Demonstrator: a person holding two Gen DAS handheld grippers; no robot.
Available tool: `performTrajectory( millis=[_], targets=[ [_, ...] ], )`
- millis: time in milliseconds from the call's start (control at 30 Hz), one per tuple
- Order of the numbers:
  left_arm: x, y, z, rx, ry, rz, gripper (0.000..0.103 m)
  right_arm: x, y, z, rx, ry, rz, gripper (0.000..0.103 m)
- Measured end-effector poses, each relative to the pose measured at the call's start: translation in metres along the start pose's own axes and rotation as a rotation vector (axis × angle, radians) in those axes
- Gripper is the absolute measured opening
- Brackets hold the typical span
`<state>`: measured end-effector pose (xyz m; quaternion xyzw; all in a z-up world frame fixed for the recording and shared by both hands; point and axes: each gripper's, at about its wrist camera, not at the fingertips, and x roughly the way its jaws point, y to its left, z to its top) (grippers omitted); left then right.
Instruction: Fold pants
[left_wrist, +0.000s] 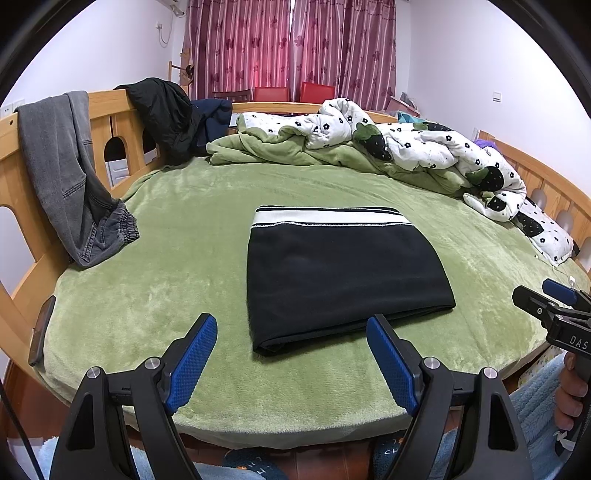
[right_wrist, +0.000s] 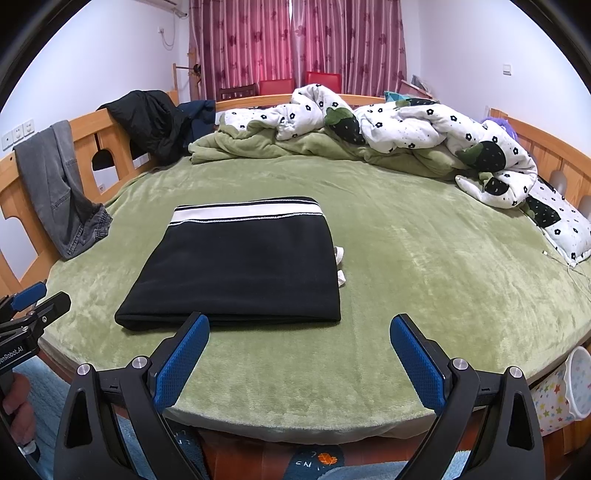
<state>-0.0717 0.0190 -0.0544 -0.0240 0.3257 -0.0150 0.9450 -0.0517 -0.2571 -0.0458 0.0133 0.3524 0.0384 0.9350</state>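
Observation:
Black pants (left_wrist: 343, 277) (right_wrist: 240, 266) lie folded into a flat rectangle on the green bed cover (left_wrist: 184, 229) (right_wrist: 424, 266), their white-striped waistband at the far edge. My left gripper (left_wrist: 291, 328) hovers open just short of the near fold, nothing between its blue pads. My right gripper (right_wrist: 299, 328) also stands open and empty near the bed's front edge, to the right of the pants' near corner. Each gripper shows at the edge of the other's view, the right gripper (left_wrist: 550, 299) with a hand under it, the left gripper (right_wrist: 37, 299) likewise.
A rumpled white flowered quilt (left_wrist: 424, 147) (right_wrist: 406, 129) and green blanket fill the far and right side. Grey jeans (left_wrist: 66, 177) (right_wrist: 59, 192) and a black jacket (left_wrist: 166, 118) (right_wrist: 151, 122) hang over the wooden bed rail on the left. A phone (left_wrist: 42, 328) rests at the left edge.

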Motion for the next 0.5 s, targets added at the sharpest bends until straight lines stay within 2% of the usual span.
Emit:
performTrajectory(
  millis=[500],
  targets=[
    [0.0001, 0.0000, -0.0001, 0.001, -0.002, 0.002, 0.082, -0.0007, -0.0006, -0.0008, 0.000, 0.000, -0.004, 0.097]
  ],
)
